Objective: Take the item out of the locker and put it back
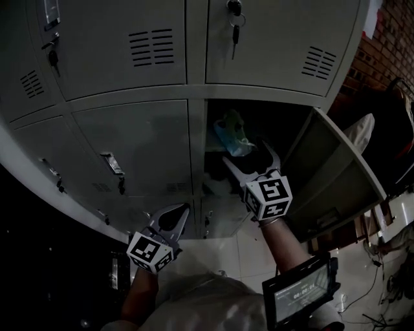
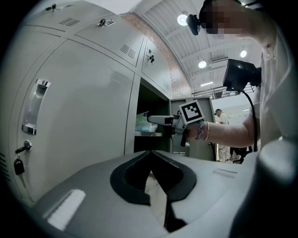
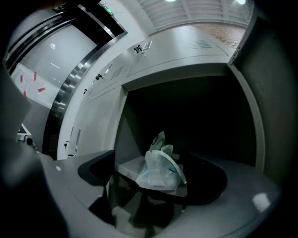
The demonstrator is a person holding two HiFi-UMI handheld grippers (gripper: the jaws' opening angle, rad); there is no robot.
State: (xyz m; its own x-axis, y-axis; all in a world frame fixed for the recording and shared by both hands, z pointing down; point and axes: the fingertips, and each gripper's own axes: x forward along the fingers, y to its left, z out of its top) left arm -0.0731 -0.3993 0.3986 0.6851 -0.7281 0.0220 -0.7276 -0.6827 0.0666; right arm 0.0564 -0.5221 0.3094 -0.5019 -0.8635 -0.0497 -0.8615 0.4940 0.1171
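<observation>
A pale green-and-white plastic bag sits on the shelf inside the open locker compartment. My right gripper reaches into the opening with its jaws spread wide on either side of the bag and the pads clear of it. The right gripper view shows the bag resting upright on the shelf, just beyond the jaws. My left gripper hangs lower left, in front of the closed doors, shut with nothing in it. In the left gripper view the right gripper and the bag appear at the locker mouth.
The locker's door stands swung open to the right. Closed grey locker doors fill the left, one with a handle. Keys hang from an upper door. A small screen is near the person's right forearm.
</observation>
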